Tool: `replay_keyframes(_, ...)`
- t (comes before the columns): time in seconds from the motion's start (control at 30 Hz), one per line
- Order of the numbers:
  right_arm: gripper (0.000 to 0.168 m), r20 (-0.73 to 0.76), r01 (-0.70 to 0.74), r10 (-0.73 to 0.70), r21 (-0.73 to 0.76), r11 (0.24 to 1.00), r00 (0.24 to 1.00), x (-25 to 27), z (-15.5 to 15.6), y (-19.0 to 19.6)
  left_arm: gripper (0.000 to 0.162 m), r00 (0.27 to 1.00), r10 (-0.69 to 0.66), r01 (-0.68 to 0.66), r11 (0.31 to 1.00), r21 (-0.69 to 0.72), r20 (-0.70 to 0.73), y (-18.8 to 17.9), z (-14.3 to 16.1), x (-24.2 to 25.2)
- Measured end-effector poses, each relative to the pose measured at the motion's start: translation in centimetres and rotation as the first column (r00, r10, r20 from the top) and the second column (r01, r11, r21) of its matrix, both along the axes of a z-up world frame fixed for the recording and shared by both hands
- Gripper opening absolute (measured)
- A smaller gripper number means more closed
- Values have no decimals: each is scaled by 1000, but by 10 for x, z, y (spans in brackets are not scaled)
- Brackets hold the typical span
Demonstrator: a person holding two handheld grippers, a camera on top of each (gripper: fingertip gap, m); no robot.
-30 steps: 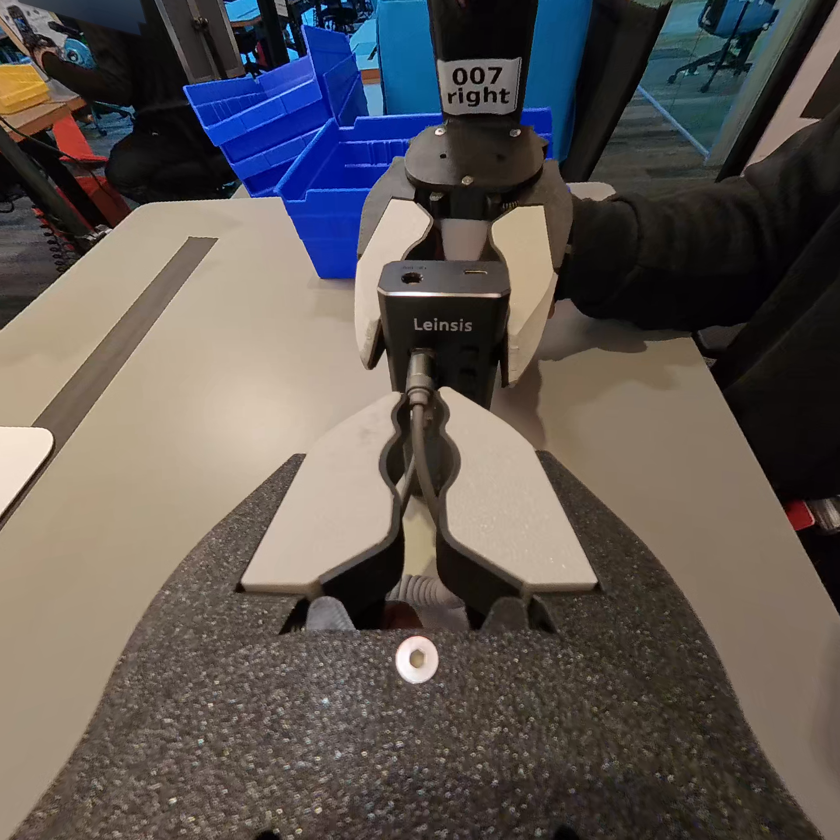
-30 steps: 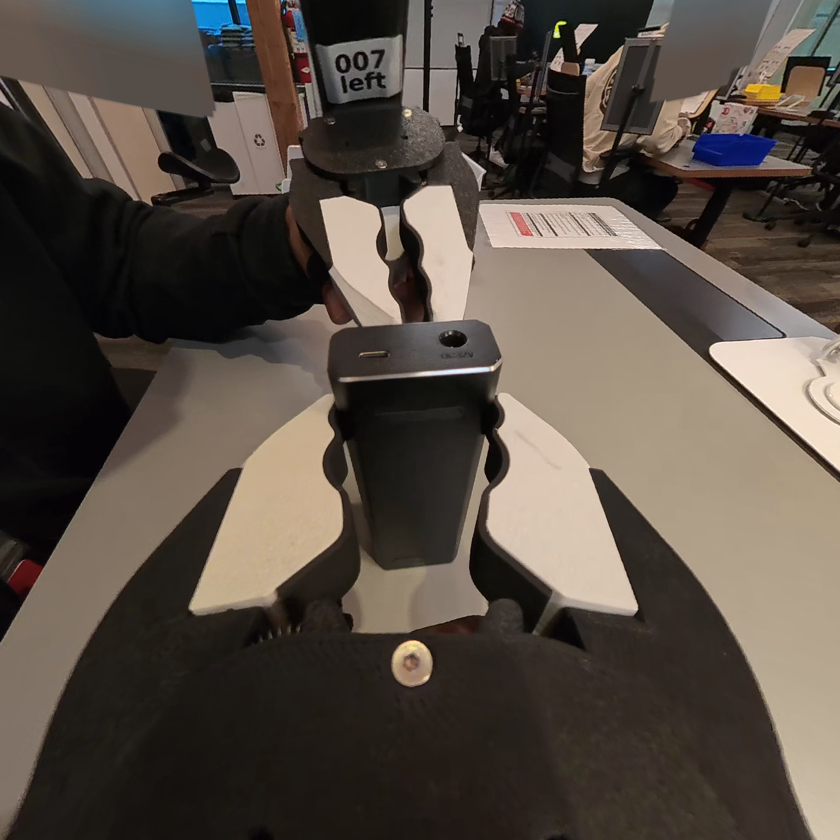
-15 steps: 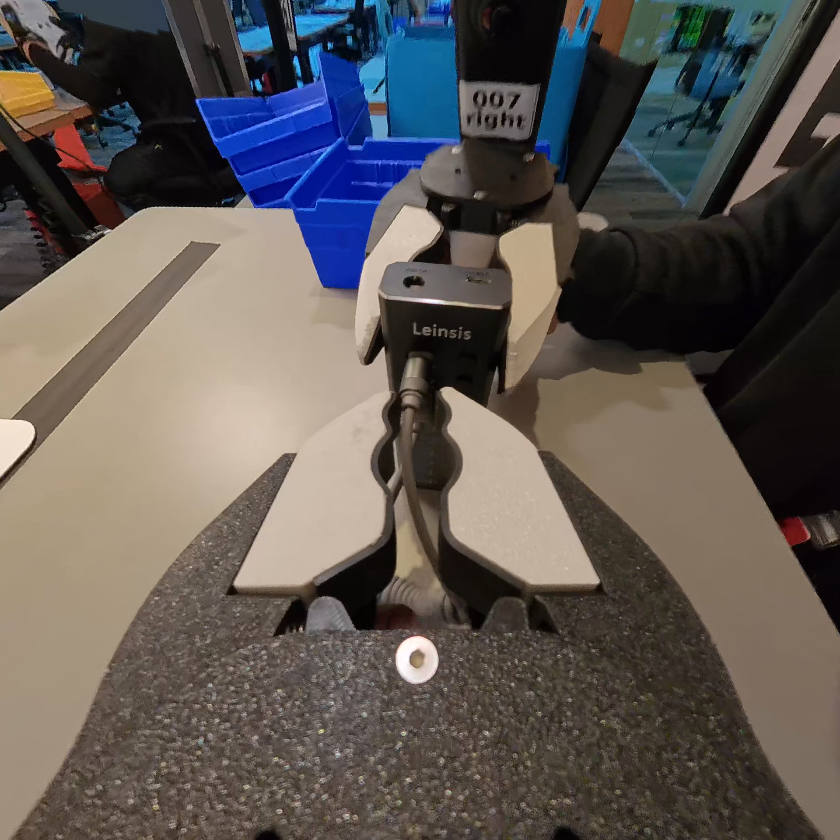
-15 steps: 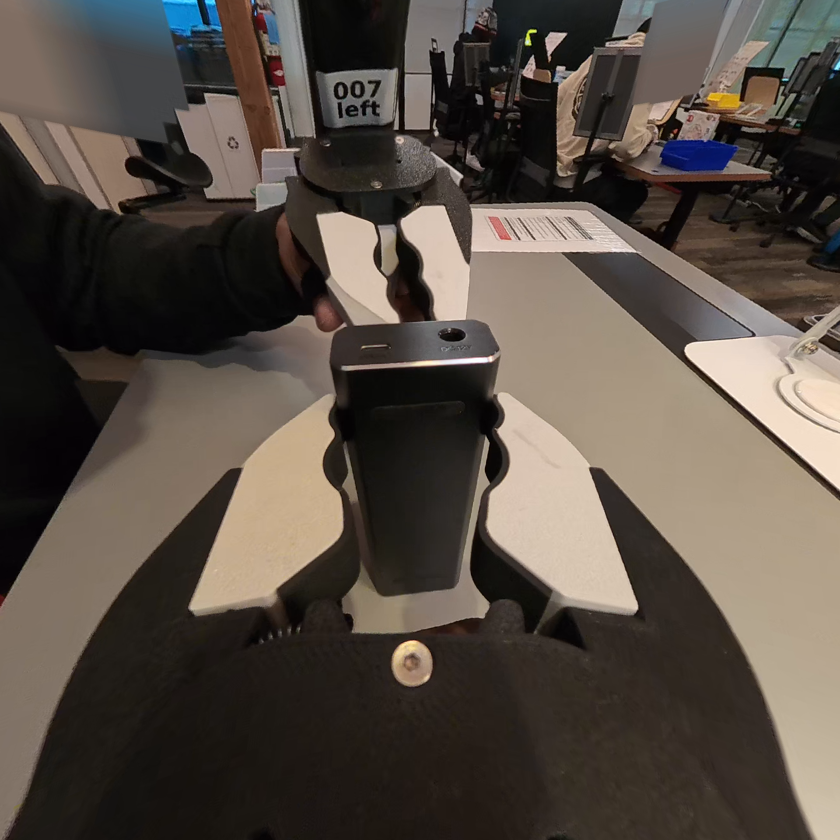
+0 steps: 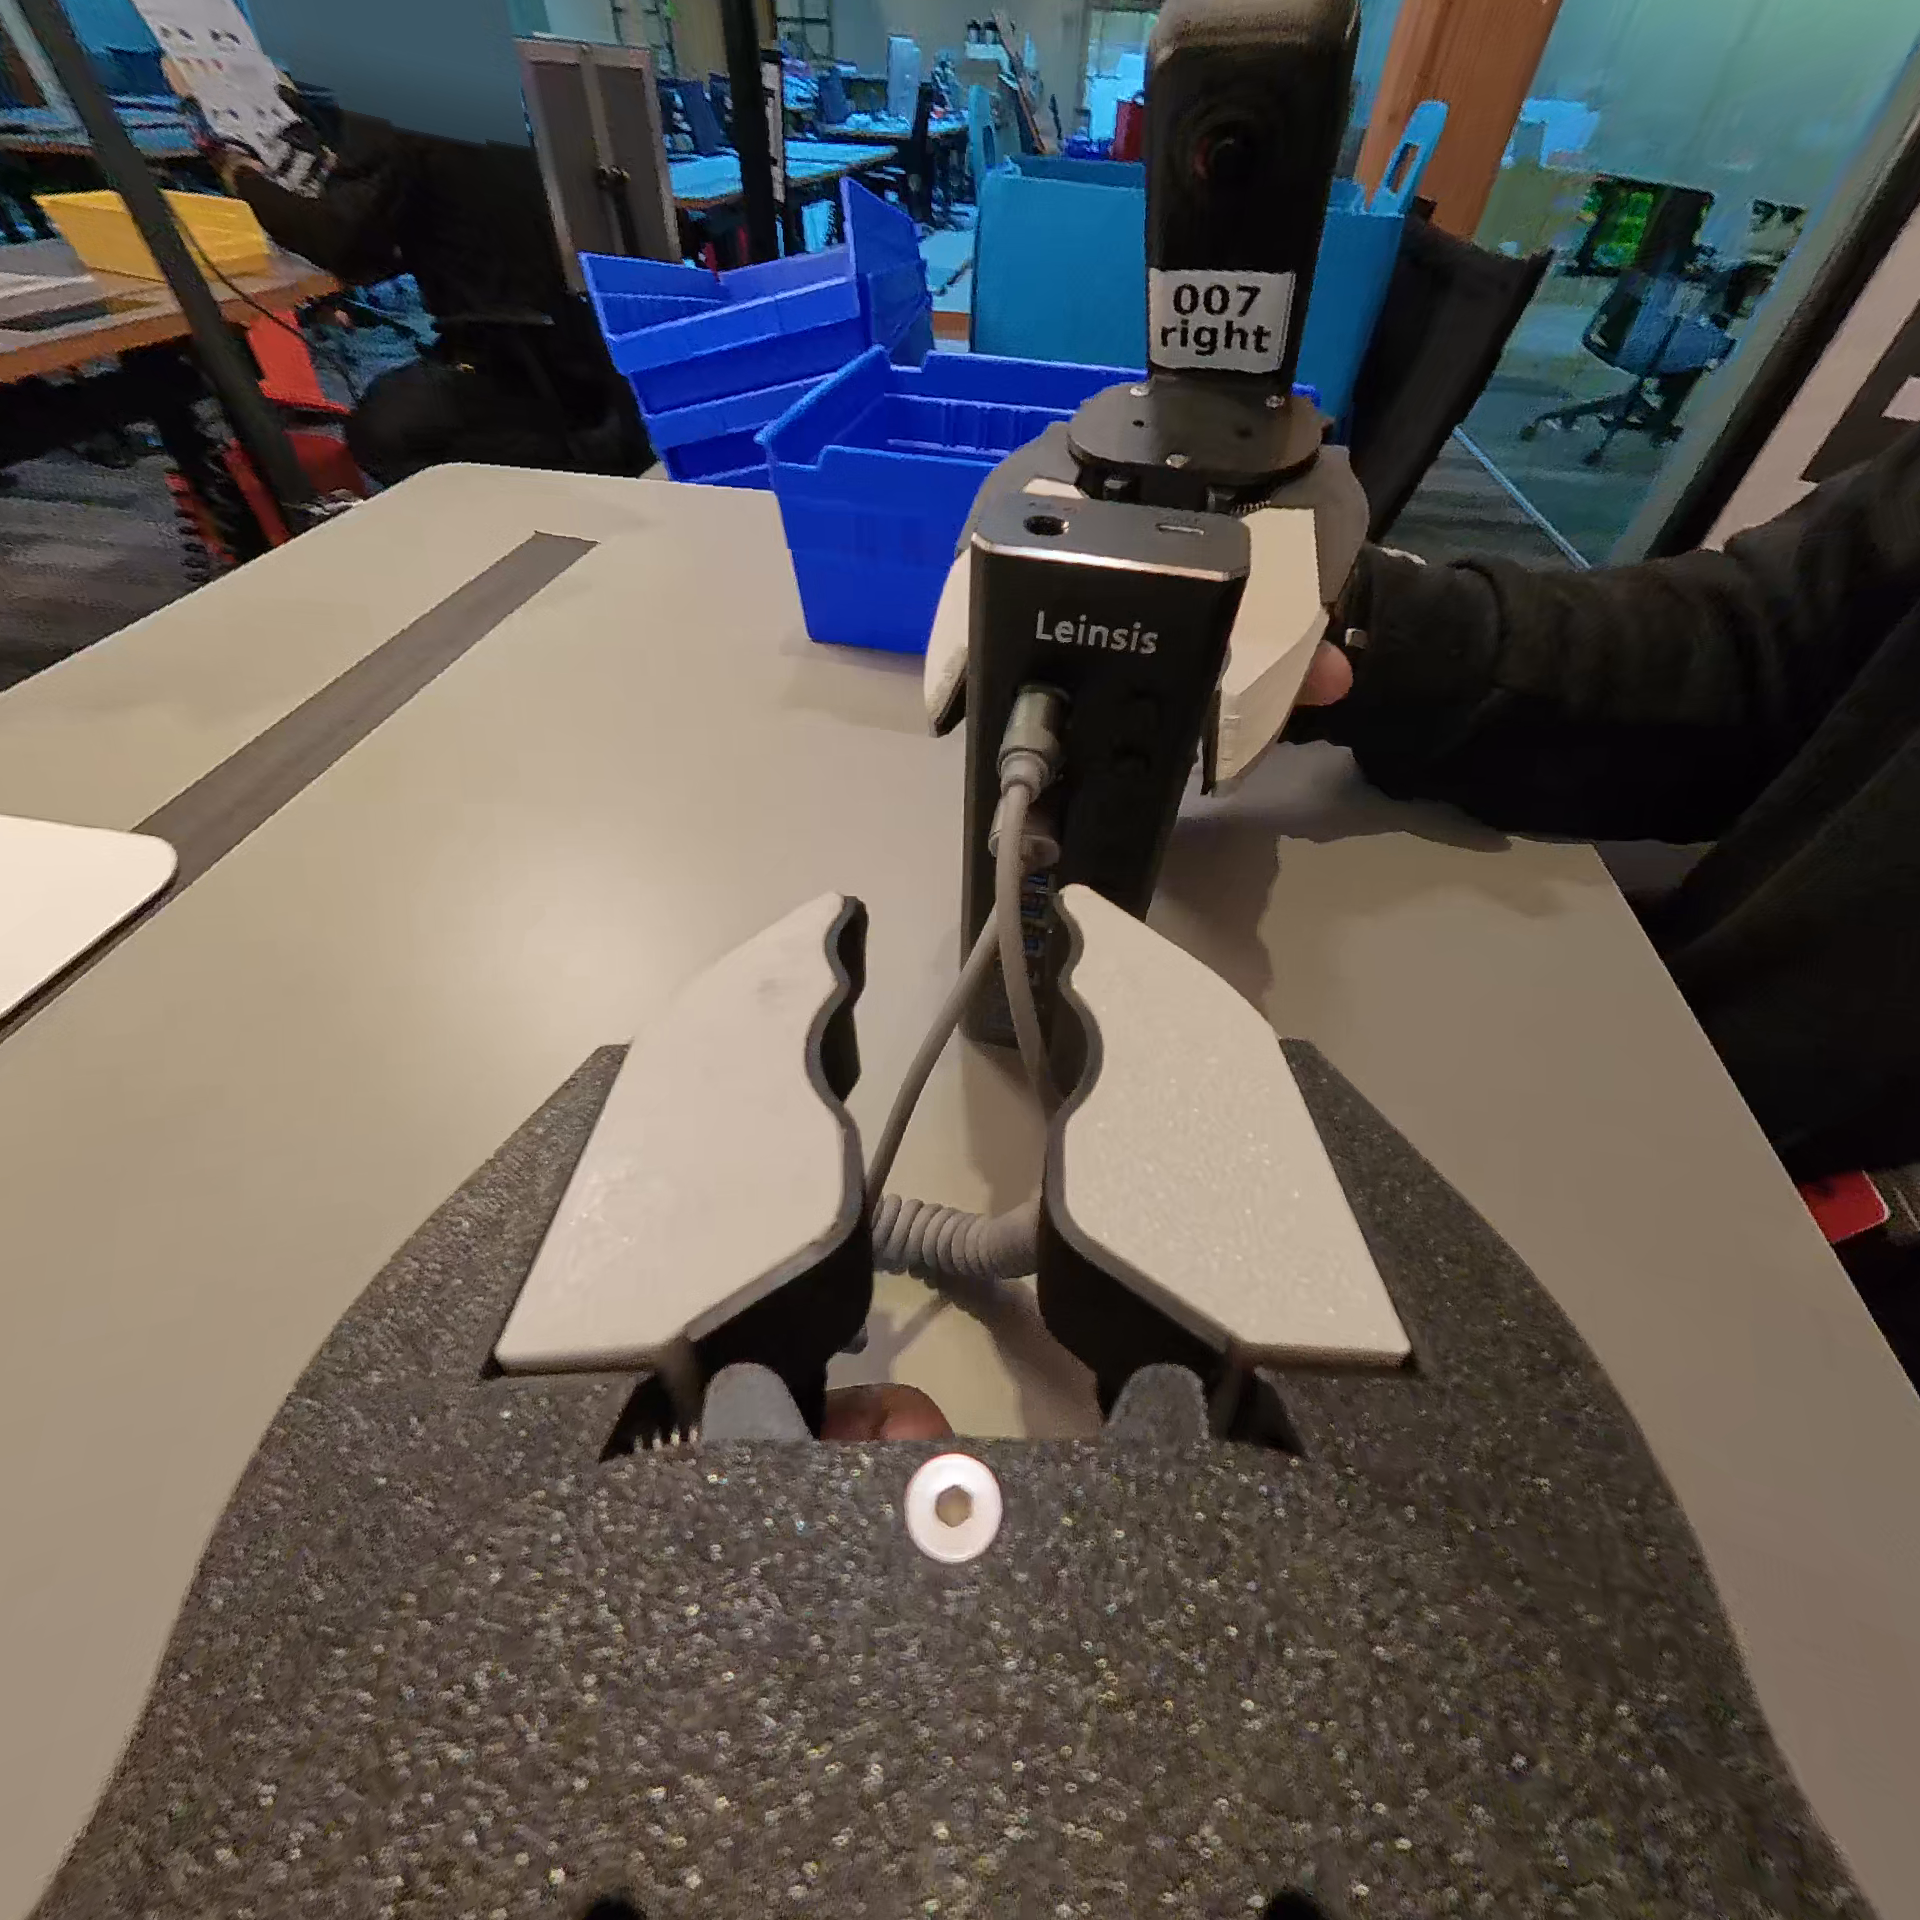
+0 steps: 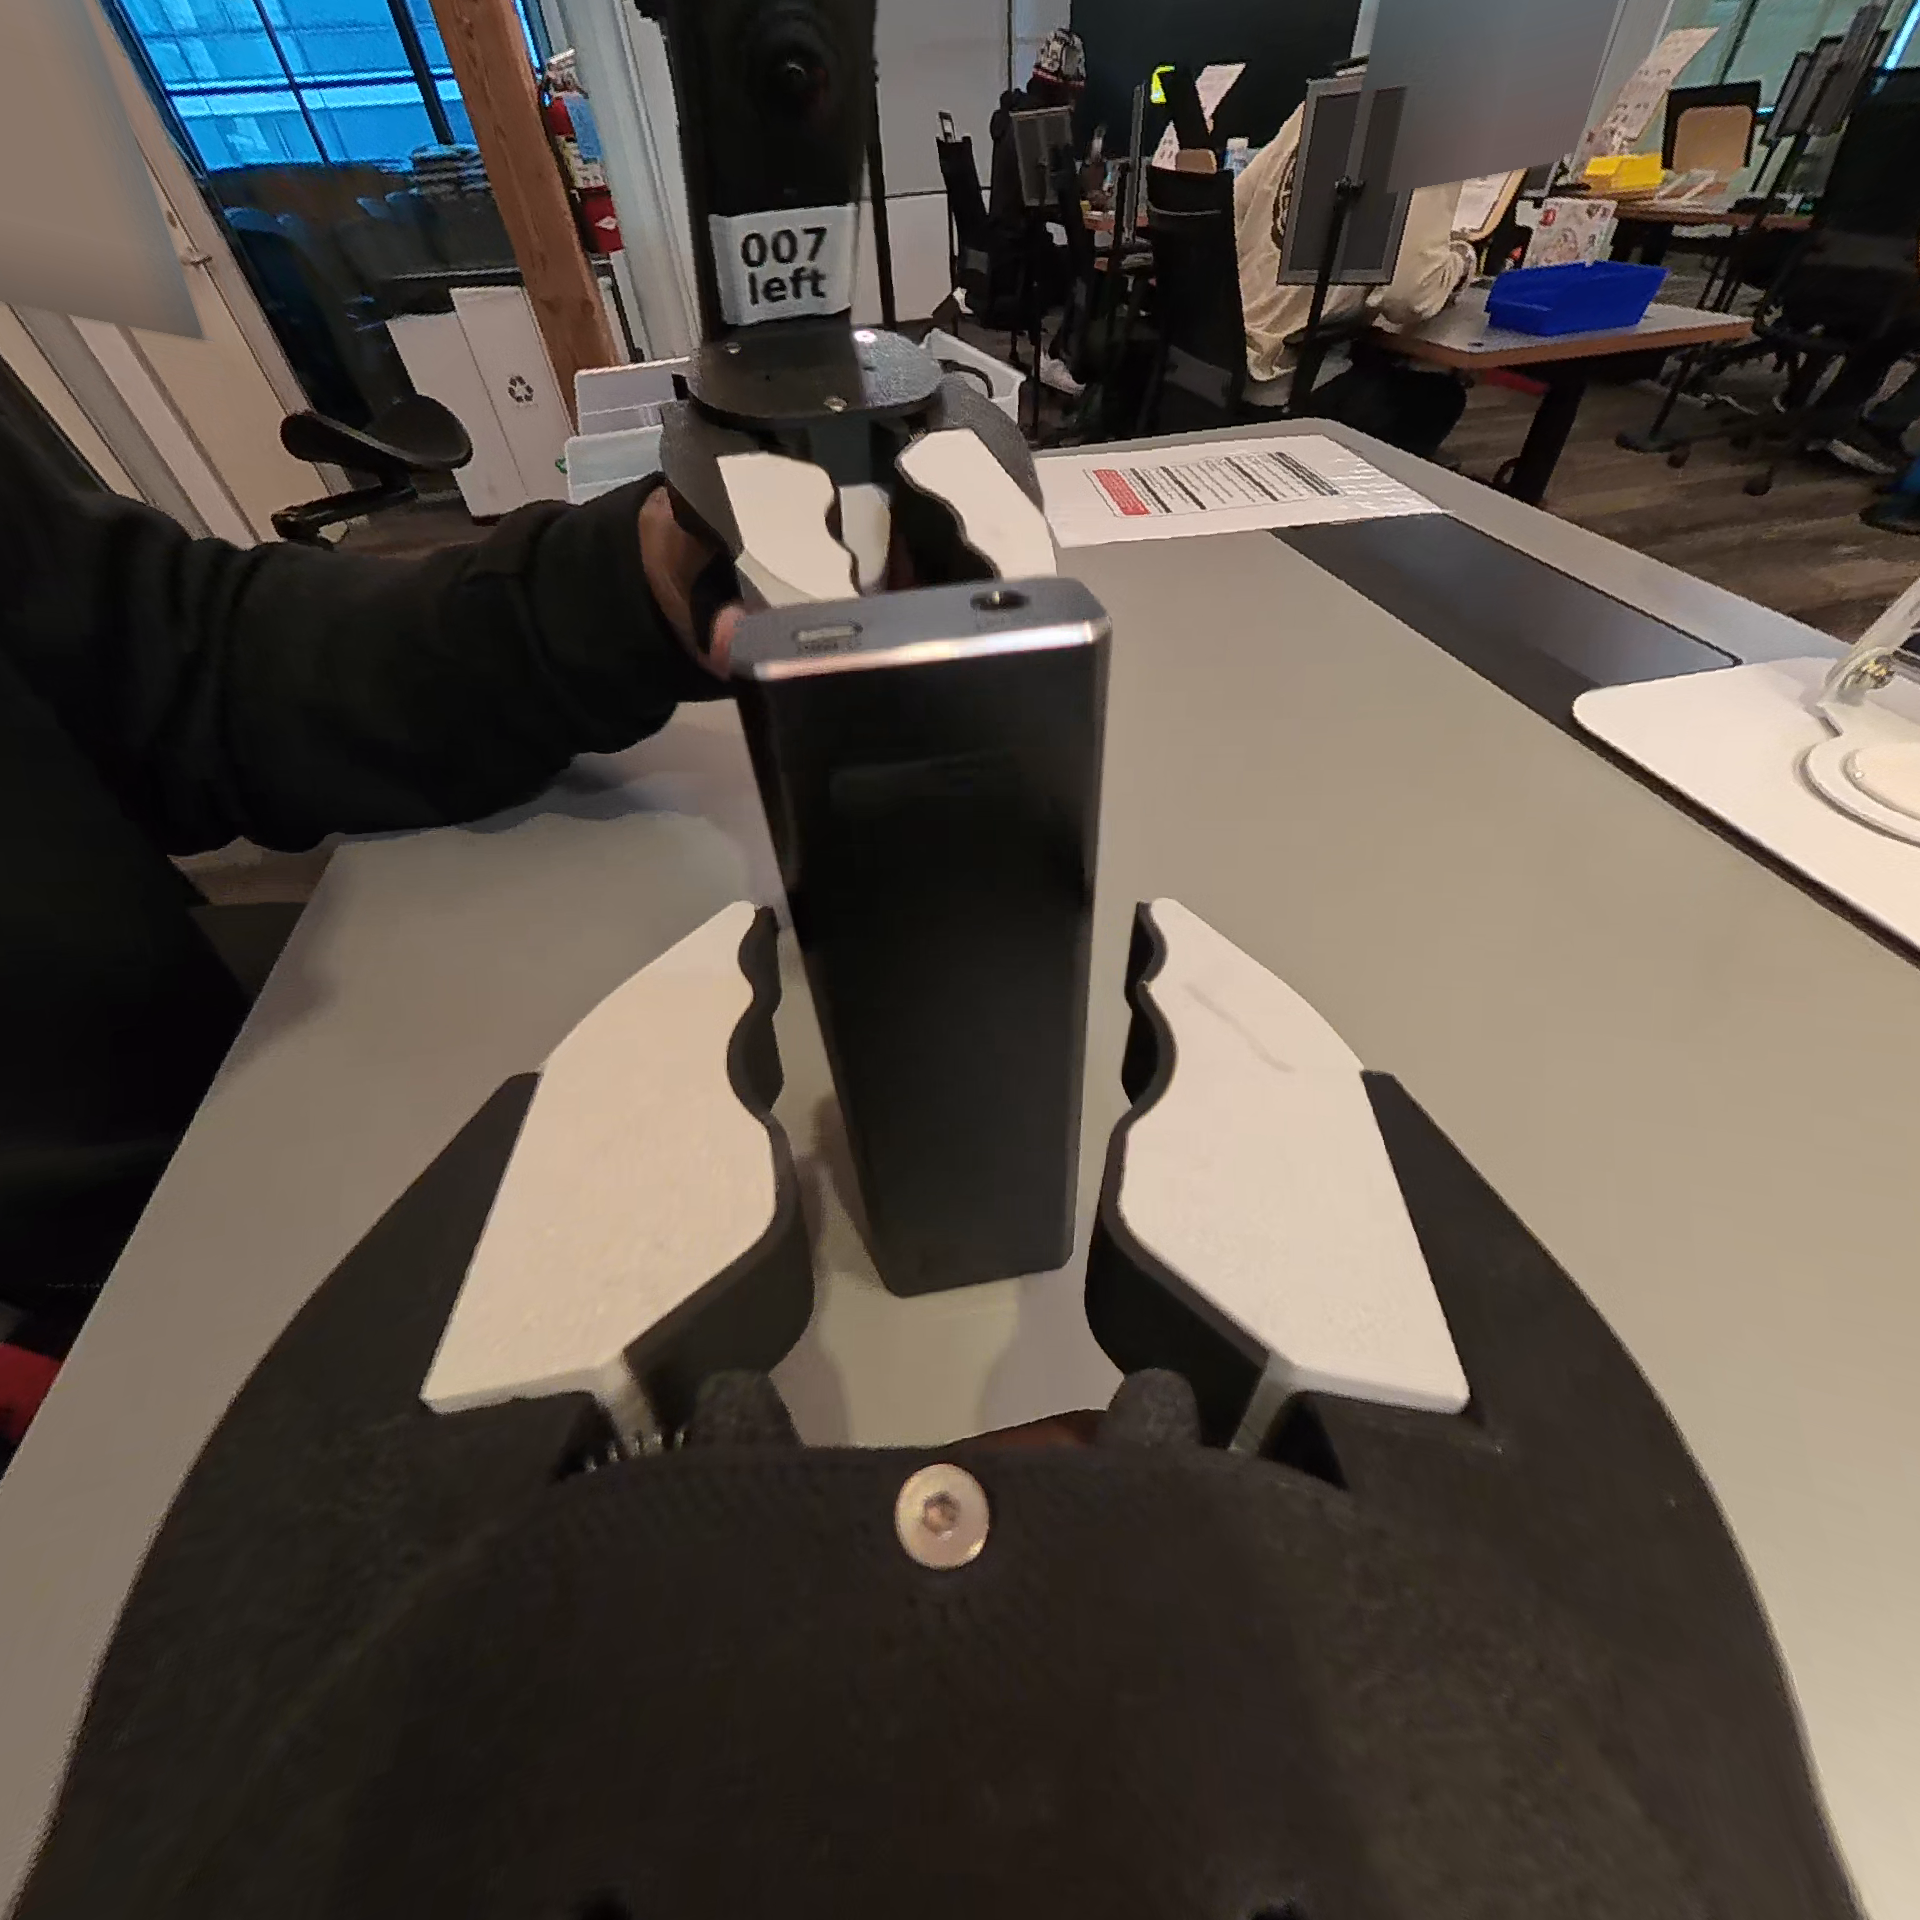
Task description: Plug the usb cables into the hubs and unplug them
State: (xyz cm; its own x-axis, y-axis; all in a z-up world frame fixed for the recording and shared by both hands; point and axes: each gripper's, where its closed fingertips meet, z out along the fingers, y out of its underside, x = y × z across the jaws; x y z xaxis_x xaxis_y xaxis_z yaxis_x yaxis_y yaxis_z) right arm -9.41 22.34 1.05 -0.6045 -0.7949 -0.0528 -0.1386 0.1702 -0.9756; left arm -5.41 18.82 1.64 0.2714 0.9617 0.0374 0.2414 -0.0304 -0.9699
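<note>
Hub: we see the black hub (image 5: 1091, 727) standing upright on end on the grey table (image 5: 416, 831), roughly midway between our two grippers; its top end shows a round socket and a small slot.
Cable: the grey usb cable (image 5: 1013, 862) is plugged into the upper port on the hub's face that looks toward our left gripper; from the plug it hangs down the hub's face, and its coiled part lies on the table just in front of the hub, between our left fingers.
Left gripper: our left gripper (image 5: 961, 914) sits just in front of the hub's port face; its jaws are spread apart, with the cable running loose through the gap and neither finger pinching it.
Right gripper: our right gripper (image 6: 951, 914) sits on the hub's plain back side; its jaws are spread, and we see a gap between each finger and the hub's sides, so it grips nothing.
Bins: blue bins (image 5: 883, 499) stand behind the hub, on its left, at the table's far edge.
Sheet: a printed sheet (image 6: 1247, 483) lies flat on the table beyond the hub, in the right wrist view.
</note>
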Motion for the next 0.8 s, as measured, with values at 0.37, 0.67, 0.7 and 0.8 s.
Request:
replay_keyframes(0.37,69,-19,73,-71,119,990,997,-12,-35,9,43,944,301,-277,945,176,-132,-23,8,79)
replay_keyframes(0.67,76,-162,108,-87,125,986,983,9,-41,-9,37,975,222,-216,928,304,15,-3,-32,43)
replay_keyframes(0.7,74,-159,106,-86,117,987,983,11,-37,-8,37,975,223,-216,927,305,14,-2,-31,42)
replay_keyframes(0.8,74,-185,102,-81,108,989,979,13,-40,-6,39,973,229,-223,929,294,15,-3,-29,43)
